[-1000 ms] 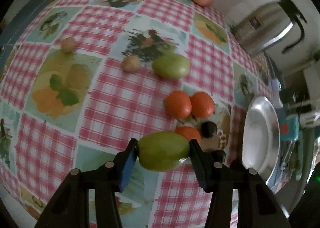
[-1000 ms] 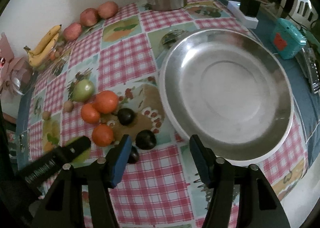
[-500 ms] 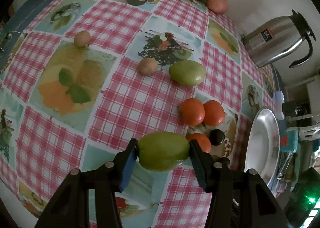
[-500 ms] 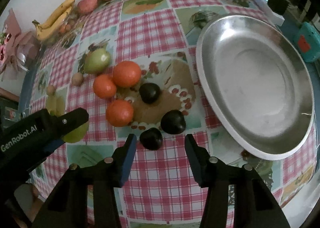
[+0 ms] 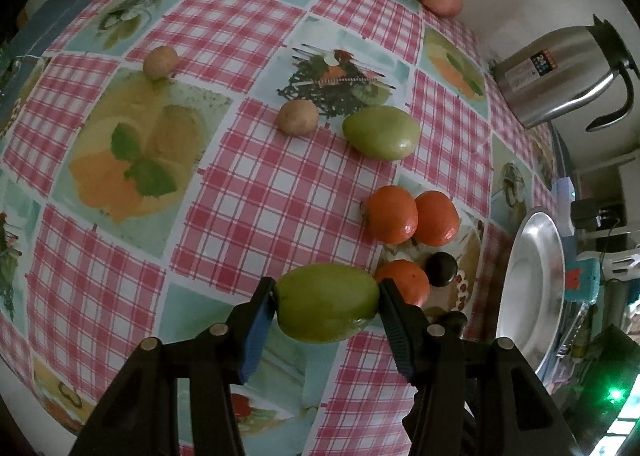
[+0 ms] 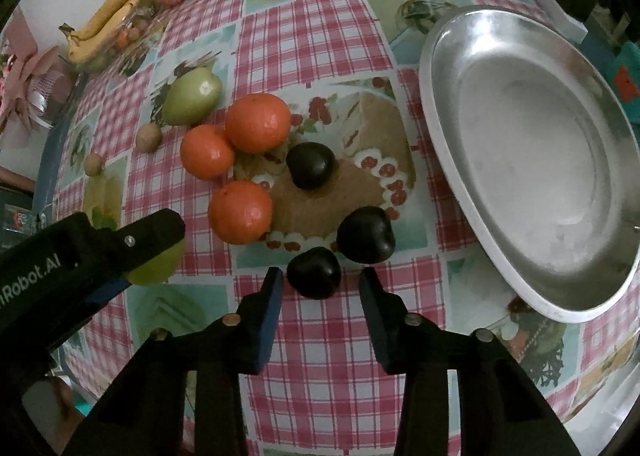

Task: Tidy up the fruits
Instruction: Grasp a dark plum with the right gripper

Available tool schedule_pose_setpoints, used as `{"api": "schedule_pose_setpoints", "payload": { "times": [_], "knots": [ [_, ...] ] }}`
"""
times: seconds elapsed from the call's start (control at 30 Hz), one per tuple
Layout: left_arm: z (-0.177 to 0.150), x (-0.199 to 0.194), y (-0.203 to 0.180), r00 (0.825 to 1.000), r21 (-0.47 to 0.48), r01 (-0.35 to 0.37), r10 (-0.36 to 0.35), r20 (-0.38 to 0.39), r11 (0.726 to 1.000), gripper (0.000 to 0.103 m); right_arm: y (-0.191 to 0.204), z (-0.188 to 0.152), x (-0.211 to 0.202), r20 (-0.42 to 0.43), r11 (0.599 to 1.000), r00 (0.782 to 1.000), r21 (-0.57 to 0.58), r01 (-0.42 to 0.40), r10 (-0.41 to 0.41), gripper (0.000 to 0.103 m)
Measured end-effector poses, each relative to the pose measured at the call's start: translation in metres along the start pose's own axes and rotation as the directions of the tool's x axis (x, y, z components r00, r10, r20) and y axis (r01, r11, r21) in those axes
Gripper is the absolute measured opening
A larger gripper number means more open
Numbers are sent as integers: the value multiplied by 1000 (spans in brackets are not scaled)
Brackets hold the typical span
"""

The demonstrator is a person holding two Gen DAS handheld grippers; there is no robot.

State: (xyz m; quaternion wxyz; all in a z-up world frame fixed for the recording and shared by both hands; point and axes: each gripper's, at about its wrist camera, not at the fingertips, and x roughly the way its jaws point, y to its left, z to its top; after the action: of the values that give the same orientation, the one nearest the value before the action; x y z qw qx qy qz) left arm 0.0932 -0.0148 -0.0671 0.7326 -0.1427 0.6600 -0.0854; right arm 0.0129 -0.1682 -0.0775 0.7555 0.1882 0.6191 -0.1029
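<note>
Left wrist view, left to right. Left gripper [image 5: 327,302] clenched on a green mango [image 5: 327,302], held at its two ends above the checked tablecloth [image 5: 248,192], low centre of frame. Just right of it, partly behind the right finger, an orange fruit [image 5: 408,280] and a dark plum [image 5: 441,269]. Steel plate [image 5: 532,276] at the right edge, empty as far as it shows.

Right wrist view, left to right. The left gripper shows at lower left with the mango peeking beneath it. Right gripper [image 6: 320,283] low centre: jaws have just been closing, and the nearest dark plum [image 6: 314,273] sits between the tips. The left tip looks to be at the fruit; a sliver of cloth shows before the right tip, so not yet a firm grasp.

Risks, as judged:
- Plum is round and glossy; pinched off-centre, it may squirt forward out of the jaws.
- A second plum [image 6: 366,234] lies just beside it at upper right; the right finger could nudge it toward the plate rim [image 6: 448,160].
- Mango is gripped end to end on smooth skin; a tilt could let it slip onto the oranges.
- The two grippers are near each other; a clash is likely if both head for the plate.
</note>
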Motion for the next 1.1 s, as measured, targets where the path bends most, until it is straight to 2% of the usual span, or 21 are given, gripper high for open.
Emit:
{"api": "schedule_pose_setpoints", "payload": {
  "times": [0.27,0.4,0.5,0.87,1.0,1.1],
  "knots": [
    [-1,1,0,1000,1,-3,3,-2,1000,55,3,2,1,1,1000,1000,-15,-17,17,28],
    [0,2,0,1000,-3,0,0,-2,1000,55,5,4,1,3,1000,1000,-20,-21,21,27],
    [0,0,2,1000,-3,0,0,3,1000,55,5,2,-4,10,998,998,-18,-59,59,27],
    [5,-17,-3,998,20,17,-18,61,1000,55,8,5,-36,128,996,988,-26,-85,88,27],
    [2,-20,-10,997,41,19,-22,71,999,55,-2,8,-46,168,997,983,0,-76,75,27],
    [0,-22,-18,997,64,18,-23,78,998,55,-16,9,-52,197,999,980,35,-42,34,27]
  ]
}}
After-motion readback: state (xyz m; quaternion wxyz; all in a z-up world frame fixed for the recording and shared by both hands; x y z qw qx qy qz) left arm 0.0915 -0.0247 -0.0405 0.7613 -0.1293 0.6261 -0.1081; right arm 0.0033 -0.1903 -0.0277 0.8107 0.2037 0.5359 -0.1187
